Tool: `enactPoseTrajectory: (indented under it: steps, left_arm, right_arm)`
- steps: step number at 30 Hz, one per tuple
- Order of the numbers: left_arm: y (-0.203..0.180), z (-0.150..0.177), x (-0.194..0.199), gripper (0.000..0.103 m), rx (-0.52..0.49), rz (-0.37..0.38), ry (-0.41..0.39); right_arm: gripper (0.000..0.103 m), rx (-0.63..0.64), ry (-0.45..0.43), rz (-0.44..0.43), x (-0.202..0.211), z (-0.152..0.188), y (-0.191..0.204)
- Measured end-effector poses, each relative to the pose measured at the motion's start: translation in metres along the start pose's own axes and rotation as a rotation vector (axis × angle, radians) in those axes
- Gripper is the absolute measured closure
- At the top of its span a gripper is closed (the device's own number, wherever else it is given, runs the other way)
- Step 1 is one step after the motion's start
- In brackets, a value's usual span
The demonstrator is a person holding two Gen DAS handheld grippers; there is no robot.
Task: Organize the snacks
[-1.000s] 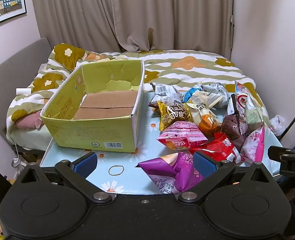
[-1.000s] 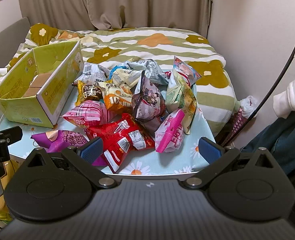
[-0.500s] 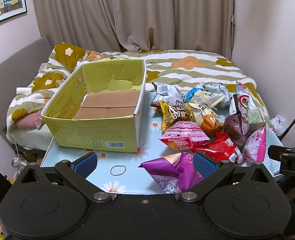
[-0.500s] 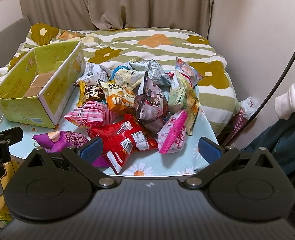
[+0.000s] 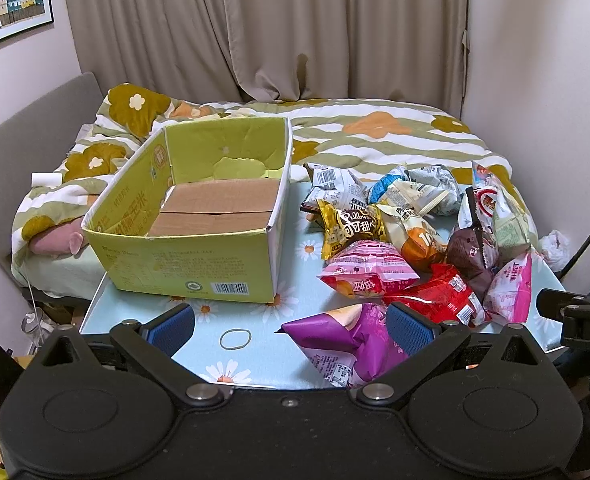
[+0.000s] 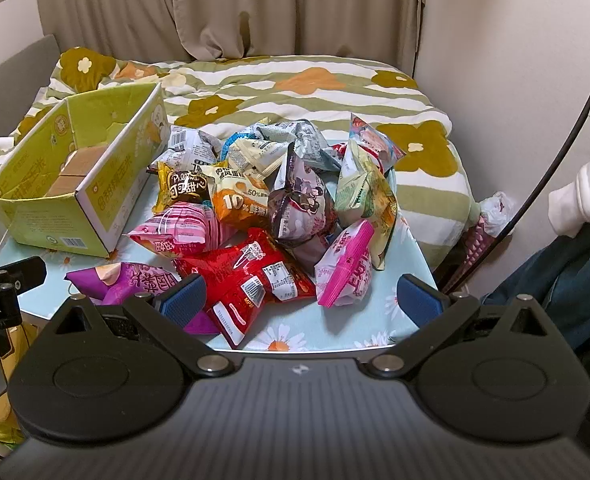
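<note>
Left gripper (image 5: pixel 291 330): jaws wide, empty, hovered over table's near edge.
Right gripper (image 6: pixel 301 300): jaws wide, empty, low before snacks.
Snacks (image 6: pixel 271 208): piled on table (image 5: pixel 255 328), right of box (image 5: pixel 199 216).
Room: bed (image 5: pixel 375 136), curtain behind.

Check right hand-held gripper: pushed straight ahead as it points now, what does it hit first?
Probably the red snack bag: it lies nearest between the open fingers of the right hand-held gripper, with the pink-and-white packet just right of it. Height above the table is unclear, so it might pass over.
</note>
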State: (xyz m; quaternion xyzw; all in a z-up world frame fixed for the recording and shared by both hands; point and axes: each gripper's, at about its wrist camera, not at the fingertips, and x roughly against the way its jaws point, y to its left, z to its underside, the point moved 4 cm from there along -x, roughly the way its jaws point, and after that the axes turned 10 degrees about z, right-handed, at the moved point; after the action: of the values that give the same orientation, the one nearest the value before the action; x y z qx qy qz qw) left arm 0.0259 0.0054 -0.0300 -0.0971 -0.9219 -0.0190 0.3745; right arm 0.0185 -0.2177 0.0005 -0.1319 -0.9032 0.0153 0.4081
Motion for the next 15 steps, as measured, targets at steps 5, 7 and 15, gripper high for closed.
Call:
enactPoseTrajectory:
  steps: [5, 7, 15]
  left_arm:
    - [0.0004, 0.0001, -0.0001, 0.000, 0.000, 0.001, 0.000]
    - [0.0008, 0.0008, -0.0008, 0.000, -0.001, 0.002, -0.002]
    - [-0.0001, -0.0009, 0.0007, 0.000, 0.009, 0.013, 0.000]
  right_arm:
    - [0.000, 0.000, 0.000, 0.000, -0.0001, 0.0004, -0.0002]
    - [0.000, 0.001, 0.000, 0.000, 0.0002, 0.0006, -0.0003]
    - [0.000, -0.001, 0.003, -0.005, 0.0010, 0.0001, 0.0002]
